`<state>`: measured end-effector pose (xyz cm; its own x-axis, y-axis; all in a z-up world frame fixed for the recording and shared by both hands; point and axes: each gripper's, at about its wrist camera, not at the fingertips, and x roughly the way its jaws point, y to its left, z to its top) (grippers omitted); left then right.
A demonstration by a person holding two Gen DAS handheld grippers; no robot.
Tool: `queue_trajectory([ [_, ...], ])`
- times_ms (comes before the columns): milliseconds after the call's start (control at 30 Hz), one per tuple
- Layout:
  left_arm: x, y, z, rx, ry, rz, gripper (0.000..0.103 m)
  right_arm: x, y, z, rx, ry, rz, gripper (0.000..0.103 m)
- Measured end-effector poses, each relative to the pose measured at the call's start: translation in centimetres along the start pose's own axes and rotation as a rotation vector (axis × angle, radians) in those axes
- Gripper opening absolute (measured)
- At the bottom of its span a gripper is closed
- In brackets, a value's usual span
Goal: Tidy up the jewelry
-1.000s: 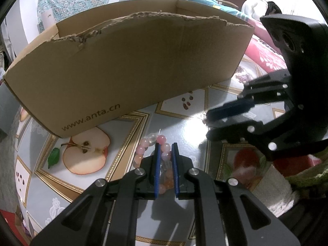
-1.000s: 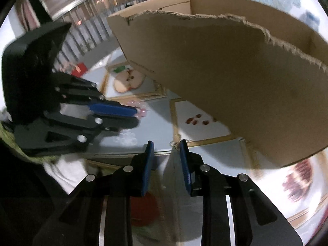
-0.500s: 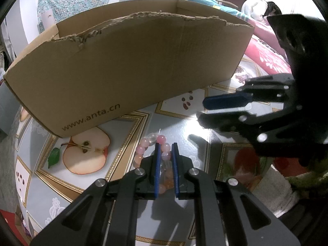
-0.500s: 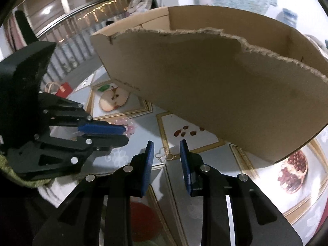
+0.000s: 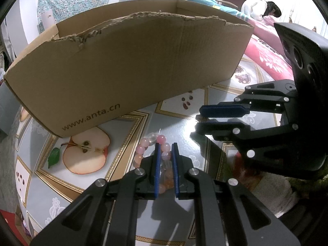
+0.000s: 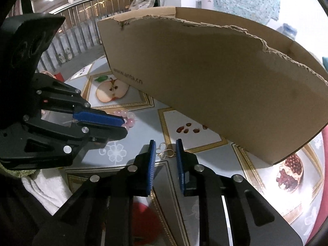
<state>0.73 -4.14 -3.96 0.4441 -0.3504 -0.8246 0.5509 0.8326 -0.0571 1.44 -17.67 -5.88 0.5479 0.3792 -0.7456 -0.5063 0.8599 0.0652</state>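
A pink bead bracelet [image 5: 157,153], lying on the table just before the cardboard box [image 5: 131,69], is clamped by the left gripper [image 5: 165,162]. A small gold clasp-like piece [image 6: 165,151], also before the box, is straddled by the open right gripper [image 6: 164,153]. Neither piece appears boxed yet.

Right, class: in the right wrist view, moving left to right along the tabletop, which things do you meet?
Left gripper → apple picture → pink bead bracelet → small metal clasp between the right gripper fingers → pomegranate picture, with the cardboard box standing behind them.
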Motion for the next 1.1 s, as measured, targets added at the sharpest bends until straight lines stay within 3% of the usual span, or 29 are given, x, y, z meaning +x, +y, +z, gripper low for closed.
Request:
queue_trajectory([
  [267, 0.0, -0.1, 0.0, 0.010, -0.001, 0.005, 0.010, -0.5, -0.5, -0.2, 0.022, -0.006, 0.023, 0.013],
  [333, 0.0, -0.2, 0.0, 0.011, -0.002, 0.006, 0.010, -0.6, -0.5, -0.2, 0.027, -0.004, 0.039, 0.003],
  [467, 0.1, -0.2, 0.0, 0.015, -0.004, 0.009, 0.010, -0.8, -0.5, -0.3, 0.032, -0.004, 0.036, 0.002],
  [600, 0.2, -0.3, 0.1, 0.017, -0.004, 0.012, 0.010, -1.5, -0.3, -0.2, 0.027, -0.021, 0.037, 0.008],
  [700, 0.2, -0.2, 0.1, 0.019, -0.004, 0.012, 0.010, -1.5, 0.1, -0.2, -0.005, -0.018, 0.026, 0.024],
  [933, 0.2, -0.3, 0.1, 0.020, -0.005, 0.013, 0.010, -0.6, 0.0, -0.1, -0.053, 0.016, 0.016, 0.024],
  [1000, 0.3, -0.4, 0.1, 0.020, -0.006, 0.014, 0.010, -0.5, -0.1, 0.0, -0.060, 0.020, 0.011, 0.018],
  [1100, 0.3, -0.4, 0.1, 0.024, -0.007, 0.015, 0.010, -0.5, -0.3, 0.0, -0.054, 0.025, 0.023, 0.017],
])
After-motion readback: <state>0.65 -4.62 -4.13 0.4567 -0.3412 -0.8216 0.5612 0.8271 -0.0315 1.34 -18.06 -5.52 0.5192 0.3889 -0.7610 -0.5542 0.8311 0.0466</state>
